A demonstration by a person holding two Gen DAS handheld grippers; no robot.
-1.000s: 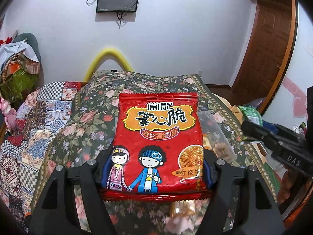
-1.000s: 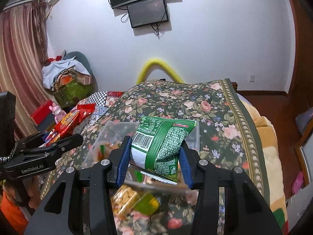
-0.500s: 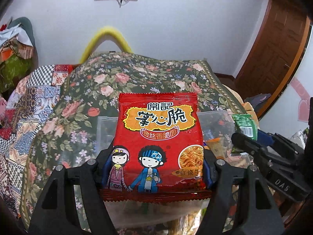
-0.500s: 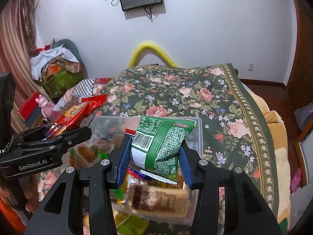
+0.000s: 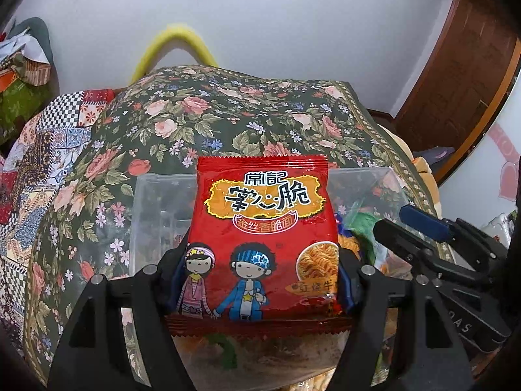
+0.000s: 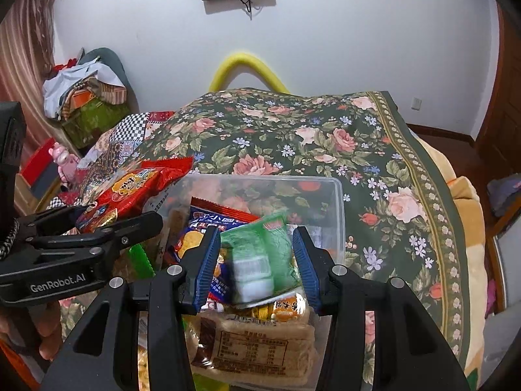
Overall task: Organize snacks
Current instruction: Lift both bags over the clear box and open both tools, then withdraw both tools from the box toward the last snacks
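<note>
A red noodle snack pack [image 5: 260,238] with cartoon figures stands upright between the pads of my left gripper [image 5: 260,280], which is shut on its lower sides. It hangs over a clear plastic box [image 5: 146,195] on the bed. In the right wrist view, a green packet [image 6: 257,254] sits blurred and tipped between the blue pads of my right gripper [image 6: 255,244], still touching both, above the same box [image 6: 338,202]. Each gripper shows in the other's view: the right gripper [image 5: 403,224] at the right, the left gripper [image 6: 117,215] with the red pack [image 6: 140,185] at the left.
The box holds several snacks, among them a blue pack [image 6: 208,224] and a beige wafer pack [image 6: 254,345]. It rests on a floral bedspread [image 6: 325,137]. A yellow hoop [image 6: 247,68] stands behind the bed, piled clothes [image 6: 84,88] to the left, a wooden door [image 5: 462,75] to the right.
Both grippers have come down and forward over the clear box, which now fills more of each view. The green packet has tipped and sunk a little between the right pads.
</note>
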